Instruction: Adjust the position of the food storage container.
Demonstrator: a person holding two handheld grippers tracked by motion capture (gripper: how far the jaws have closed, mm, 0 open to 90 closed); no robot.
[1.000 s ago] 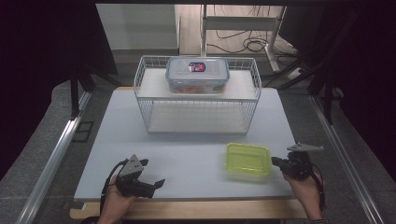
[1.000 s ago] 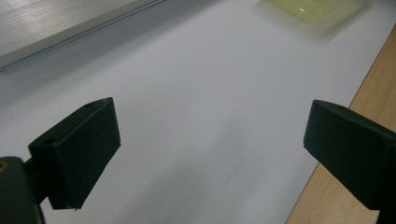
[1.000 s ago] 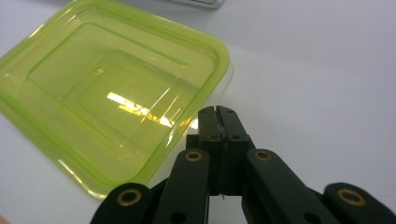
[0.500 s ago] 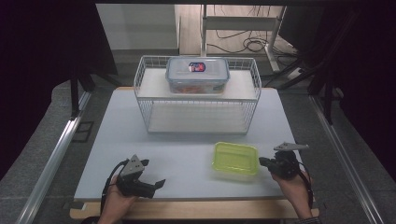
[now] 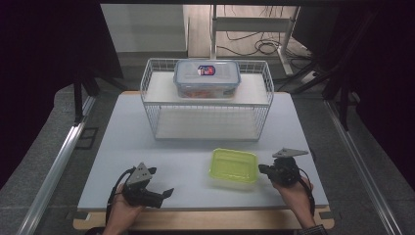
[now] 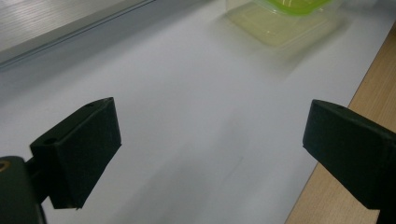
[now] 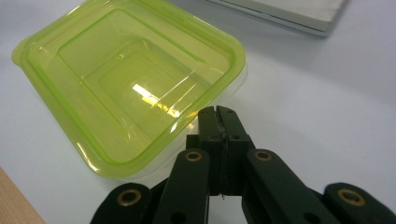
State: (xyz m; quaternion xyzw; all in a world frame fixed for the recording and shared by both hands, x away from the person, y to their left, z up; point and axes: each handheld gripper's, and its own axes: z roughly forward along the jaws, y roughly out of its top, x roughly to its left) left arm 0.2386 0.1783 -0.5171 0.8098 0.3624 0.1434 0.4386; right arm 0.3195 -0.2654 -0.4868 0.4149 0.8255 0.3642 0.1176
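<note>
Evidently shoved the shallow, translucent lime-green plastic container leftward across the pale grey worktop within the last second, towards the middle of its near half. Did so with the right tool, pressed together with nothing between the black jaws and with the tips butted against the container's rim. Travelled leftward along with it, hand included. Left the container lying flat on the worktop, in front of the white wire rack and apart from it.

Kept the left tool parked near the front left corner, spread wide over bare worktop and gripping nothing.

Probably meant as a nudge, to bring the container within reach of both tools or to line it up with the rack. Judged not yet lifted or stowed.

Counted as follows:
- one lime-green container;
- one clear rectangular plastic box with a labelled lid, resting on the rack's upper level;
- one wire rack;
- two tools, one per hand.
</note>
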